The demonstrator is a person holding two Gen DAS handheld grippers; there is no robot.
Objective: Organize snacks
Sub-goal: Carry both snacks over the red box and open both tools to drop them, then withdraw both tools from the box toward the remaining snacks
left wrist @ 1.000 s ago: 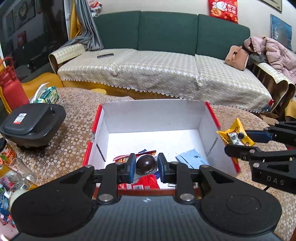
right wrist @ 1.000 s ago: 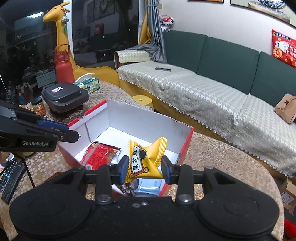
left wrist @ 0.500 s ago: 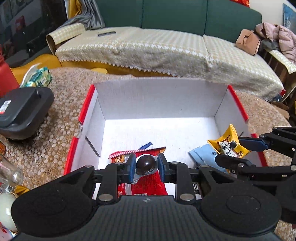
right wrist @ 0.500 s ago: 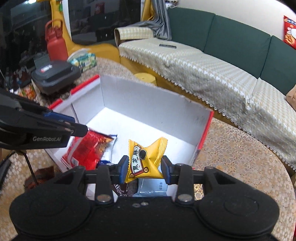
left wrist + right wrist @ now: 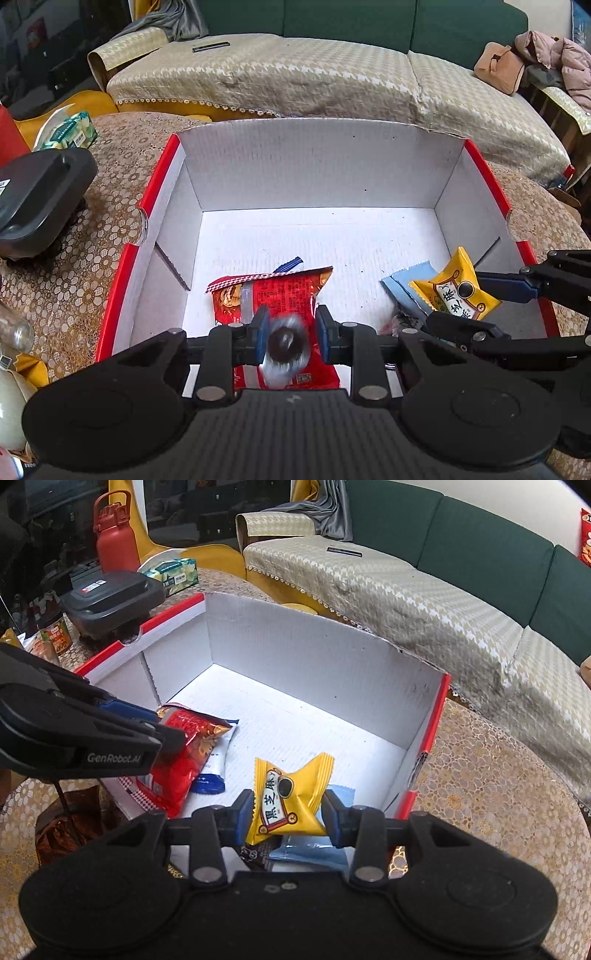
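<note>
Over the near edge of the red-and-white cardboard box, the left gripper has its blue pads spread apart, and a blurred round dark chocolate ball in clear wrap sits between them; whether it touches either pad cannot be told. Beneath it a red snack packet lies flat on the white box floor, partly covering a blue-and-white packet. To the right, the right gripper is clamped on a yellow sesame candy packet, held above a pale blue packet in the box's near right corner. A dark wrapper lies beside that blue packet. Outside the box, on the patterned tablecloth, stand a black lidded appliance, a tissue pack and a red bottle. Behind is a green sofa with a beige cover.
</note>
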